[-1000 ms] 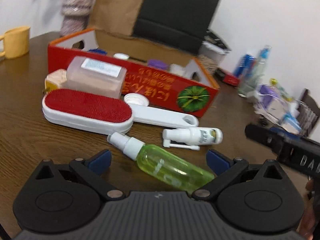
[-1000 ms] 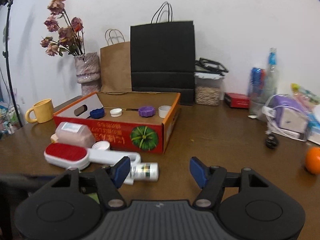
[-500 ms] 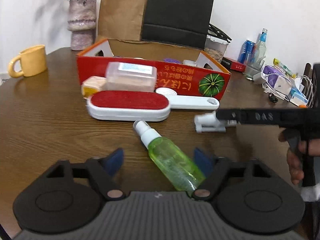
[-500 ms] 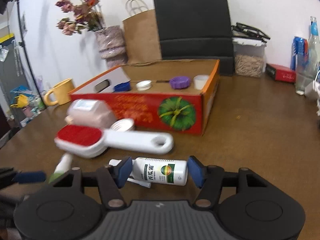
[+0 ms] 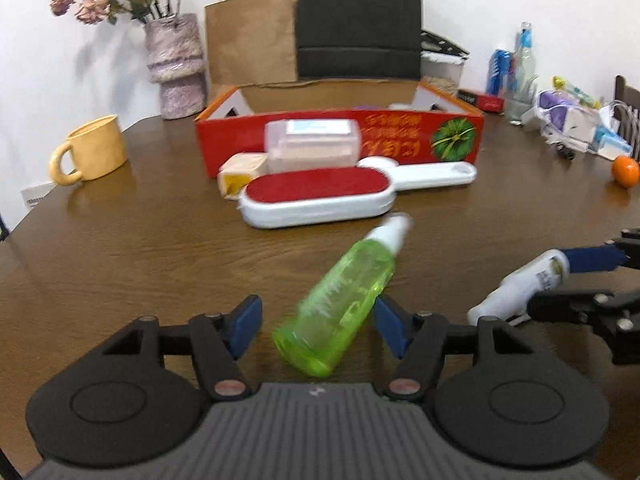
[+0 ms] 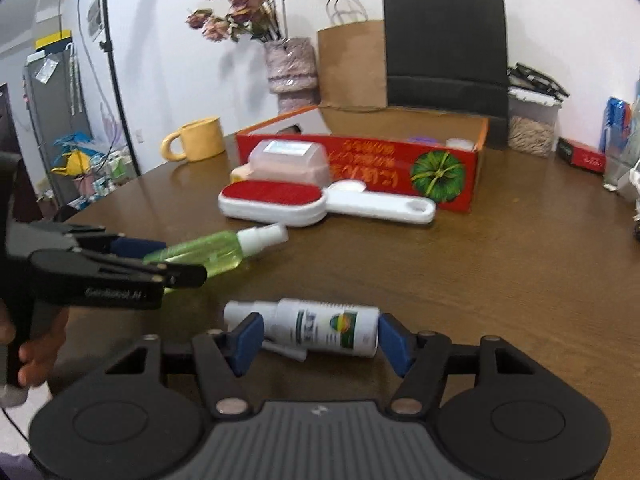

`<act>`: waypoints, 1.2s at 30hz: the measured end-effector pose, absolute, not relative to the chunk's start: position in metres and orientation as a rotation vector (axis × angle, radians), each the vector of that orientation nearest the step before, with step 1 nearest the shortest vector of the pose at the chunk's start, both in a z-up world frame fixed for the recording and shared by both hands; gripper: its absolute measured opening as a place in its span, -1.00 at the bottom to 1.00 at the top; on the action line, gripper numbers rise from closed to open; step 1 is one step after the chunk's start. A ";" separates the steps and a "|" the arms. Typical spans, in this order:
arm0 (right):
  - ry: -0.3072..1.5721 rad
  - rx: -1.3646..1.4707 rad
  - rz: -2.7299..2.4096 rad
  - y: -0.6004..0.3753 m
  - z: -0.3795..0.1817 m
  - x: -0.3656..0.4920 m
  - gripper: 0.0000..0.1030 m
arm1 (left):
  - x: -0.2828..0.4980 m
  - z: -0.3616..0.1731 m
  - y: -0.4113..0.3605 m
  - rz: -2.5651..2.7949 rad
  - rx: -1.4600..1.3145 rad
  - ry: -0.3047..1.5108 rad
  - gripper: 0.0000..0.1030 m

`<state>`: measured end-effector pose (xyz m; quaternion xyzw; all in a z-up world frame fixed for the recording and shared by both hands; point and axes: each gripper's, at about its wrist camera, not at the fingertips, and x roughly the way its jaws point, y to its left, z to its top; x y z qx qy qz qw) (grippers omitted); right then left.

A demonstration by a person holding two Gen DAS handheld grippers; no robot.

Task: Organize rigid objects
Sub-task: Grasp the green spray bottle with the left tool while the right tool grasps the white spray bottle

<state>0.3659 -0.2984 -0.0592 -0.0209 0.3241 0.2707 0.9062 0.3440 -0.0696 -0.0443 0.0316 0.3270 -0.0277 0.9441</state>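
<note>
Now the left claw (image 5: 316, 322) has the green spray bottle (image 5: 344, 296) lying between its blue pads; its jaws have just been closing, the right pad touches the bottle's side while the left pad (image 5: 246, 322) stands clear of it, so the grip is not complete. The bottle lies tilted on the wooden surface (image 5: 140, 248), its white nozzle pointing toward the red-faced lint brush (image 5: 316, 196). The right claw (image 6: 320, 338) straddles the white labelled bottle (image 6: 324, 328), which lies crosswise with a pad at each end; whether the pads press on it cannot be told. Beyond the brush stands the red cardboard box (image 6: 400, 168), with a clear lidded container (image 6: 288, 160) just in front of it.
</note>
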 end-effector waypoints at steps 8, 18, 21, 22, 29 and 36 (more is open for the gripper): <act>0.603 -0.116 0.408 -0.283 -0.059 0.383 0.43 | 0.349 -0.045 -0.064 -0.117 0.038 0.652 0.01; 0.685 -0.036 0.418 -0.283 -0.064 0.389 -0.47 | 0.356 -0.044 -0.072 -0.193 0.031 0.642 0.14; 0.688 -0.025 0.400 -0.279 -0.066 0.388 -0.47 | 0.373 -0.046 -0.079 -0.230 0.046 0.648 0.06; 0.690 -0.020 0.389 -0.278 -0.066 0.388 -0.47 | 0.377 -0.049 -0.081 -0.244 0.051 0.662 -0.14; 0.683 0.008 0.302 -0.271 -0.066 0.372 -0.48 | 0.345 -0.048 -0.078 -0.265 0.017 0.633 -0.40; 0.592 0.145 0.257 -0.272 -0.050 0.310 -0.48 | 0.275 -0.006 -0.049 -0.235 -0.077 0.493 -0.40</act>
